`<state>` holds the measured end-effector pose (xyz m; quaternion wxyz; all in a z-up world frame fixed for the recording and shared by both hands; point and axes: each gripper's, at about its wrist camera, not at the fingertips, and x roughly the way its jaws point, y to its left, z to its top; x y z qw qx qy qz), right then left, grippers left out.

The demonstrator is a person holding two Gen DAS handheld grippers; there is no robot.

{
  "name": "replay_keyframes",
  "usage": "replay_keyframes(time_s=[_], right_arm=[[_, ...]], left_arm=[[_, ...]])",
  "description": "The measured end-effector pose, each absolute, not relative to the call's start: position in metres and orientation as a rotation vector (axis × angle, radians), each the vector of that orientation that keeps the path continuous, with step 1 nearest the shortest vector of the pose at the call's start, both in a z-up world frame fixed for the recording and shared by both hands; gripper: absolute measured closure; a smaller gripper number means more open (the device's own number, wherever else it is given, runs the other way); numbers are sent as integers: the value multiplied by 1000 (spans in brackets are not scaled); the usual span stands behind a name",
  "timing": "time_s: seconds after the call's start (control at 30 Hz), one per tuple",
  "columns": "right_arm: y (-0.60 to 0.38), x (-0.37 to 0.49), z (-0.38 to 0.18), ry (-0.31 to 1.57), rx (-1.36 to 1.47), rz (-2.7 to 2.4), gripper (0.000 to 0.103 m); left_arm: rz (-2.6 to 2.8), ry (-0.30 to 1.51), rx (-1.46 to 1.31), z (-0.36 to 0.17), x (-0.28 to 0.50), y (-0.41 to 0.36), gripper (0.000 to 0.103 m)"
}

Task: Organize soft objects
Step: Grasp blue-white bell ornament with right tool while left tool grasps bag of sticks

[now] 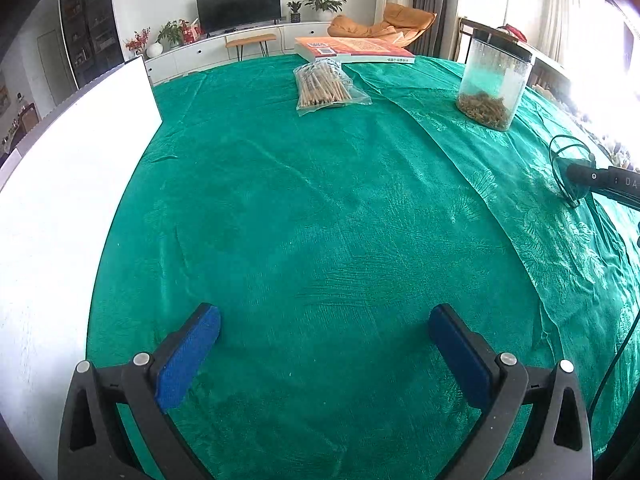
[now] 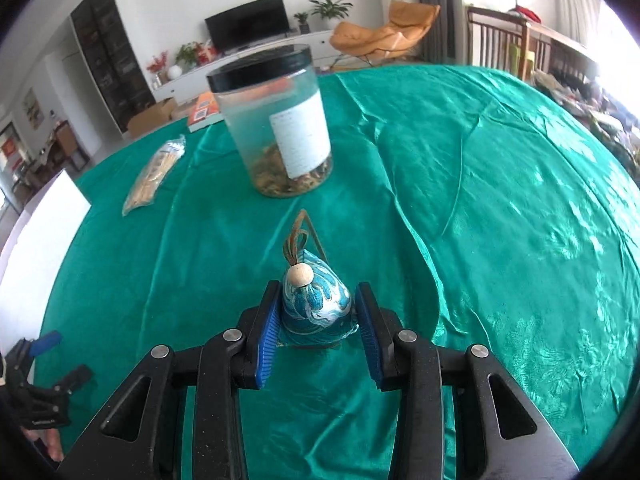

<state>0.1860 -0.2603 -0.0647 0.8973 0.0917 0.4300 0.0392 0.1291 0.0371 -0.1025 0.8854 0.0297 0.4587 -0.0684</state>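
Note:
A small blue and white patterned pouch with a wooden bead and a brown cord loop sits between my right gripper's blue pads. My right gripper is shut on the pouch, just above the green tablecloth. In the left wrist view the pouch and its cord loop show at the far right edge, beside a black finger of the right gripper. My left gripper stands open over bare cloth with nothing between its fingers. It also appears at the lower left of the right wrist view, the left gripper held by a hand.
A clear jar with a black lid and dried bits at the bottom stands just beyond the pouch. A plastic bag of wooden sticks and an orange book lie at the far side. A white board borders the table's left.

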Motion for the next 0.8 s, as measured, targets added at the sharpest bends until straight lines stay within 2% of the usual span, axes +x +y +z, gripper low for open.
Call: replay_keyframes(time_s=[0.13,0.3,0.47,0.67,0.7,0.73,0.77,0.8], right_arm=[[-261,183,-59,871,197,89,64],[-261,182,-57,862,210,103,64],[-263,185,-60,872,231,109,64],[-272,190,-63,888,293,114,64],[-273,192,-64,891,303,116,64],[-275,193,-64,890,311,113,64],[-276,193,-63,886,315,108,64],[-278,193,-62,879,318,100,64]], left_arm=[[-178,991,73,-93,158,30,0],[-223,977,50,-56,253,8,0],[-145,1055,30,-71,359,1,0],[-37,1108,-21,-101,414,2,0],[-10,1090,-5,-103,415,1,4],[-16,1052,-6,-100,412,1,12],[-29,1014,-2,-96,407,0,45],[-34,1006,12,-92,405,-3,65]])
